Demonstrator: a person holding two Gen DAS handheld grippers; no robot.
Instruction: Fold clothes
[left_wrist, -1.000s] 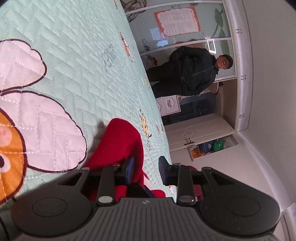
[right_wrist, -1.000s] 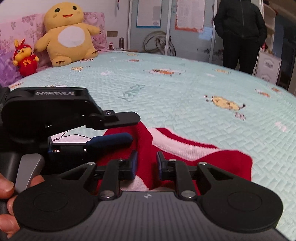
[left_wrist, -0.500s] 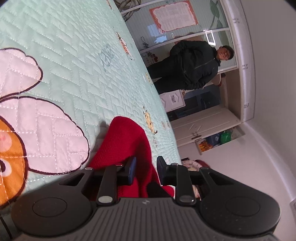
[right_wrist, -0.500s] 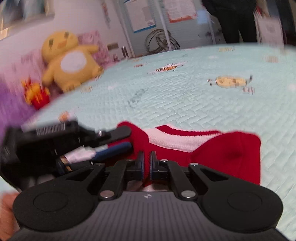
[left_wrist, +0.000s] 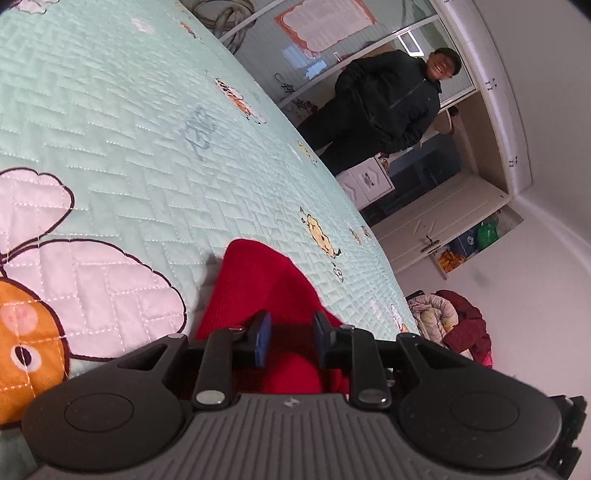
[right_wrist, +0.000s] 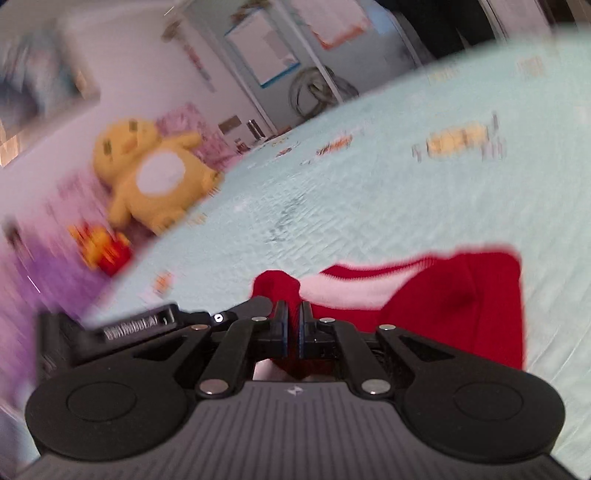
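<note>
The red garment (right_wrist: 454, 306) with its white band lies on the mint quilted bedspread (left_wrist: 155, 122), bunched just in front of both tools. A second ago our right gripper (right_wrist: 293, 325) stood slightly apart around a ridge of the knit; its jaws have since closed and now pinch that red fold tight. Our left gripper (left_wrist: 288, 339) has narrowed a little, with red cloth between the blue pads, though we cannot tell if they press it. We judge the garment is now gripped for the fold. White lettering on the left tool, seen from the right wrist, is too blurred to read, as is the distant poster (left_wrist: 325, 22).
</note>
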